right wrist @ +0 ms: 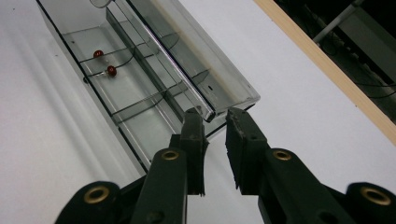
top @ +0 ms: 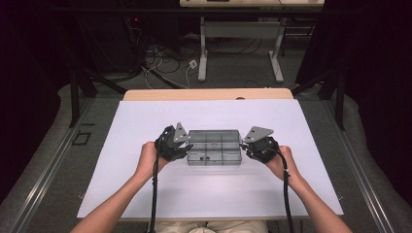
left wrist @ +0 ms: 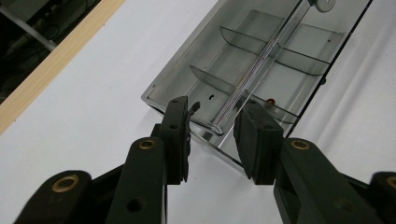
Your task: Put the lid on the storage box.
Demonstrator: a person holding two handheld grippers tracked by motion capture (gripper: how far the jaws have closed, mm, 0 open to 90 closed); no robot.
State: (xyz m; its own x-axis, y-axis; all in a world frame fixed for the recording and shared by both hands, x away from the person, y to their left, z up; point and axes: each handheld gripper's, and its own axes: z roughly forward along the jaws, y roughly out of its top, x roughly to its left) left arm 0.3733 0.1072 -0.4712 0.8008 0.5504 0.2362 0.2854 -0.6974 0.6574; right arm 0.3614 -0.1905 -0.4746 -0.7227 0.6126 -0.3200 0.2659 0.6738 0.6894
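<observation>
The clear box (top: 214, 147) sits mid-desk (top: 145, 194). It looks light, hard and slippery. My left tongs (left wrist: 215, 130) and right tongs (right wrist: 215, 122), both spread, straddle its end edges.

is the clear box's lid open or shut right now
Partly open. In the right tool view the lid slants up off the clear box, exposing compartments and two red beads. Both tools sit at its ends.

compartment box (top: 214, 147) mid-table on the white sheet (top: 145, 194), left gripper (top: 180, 145) and right gripper (top: 248, 147) at its ends
</observation>
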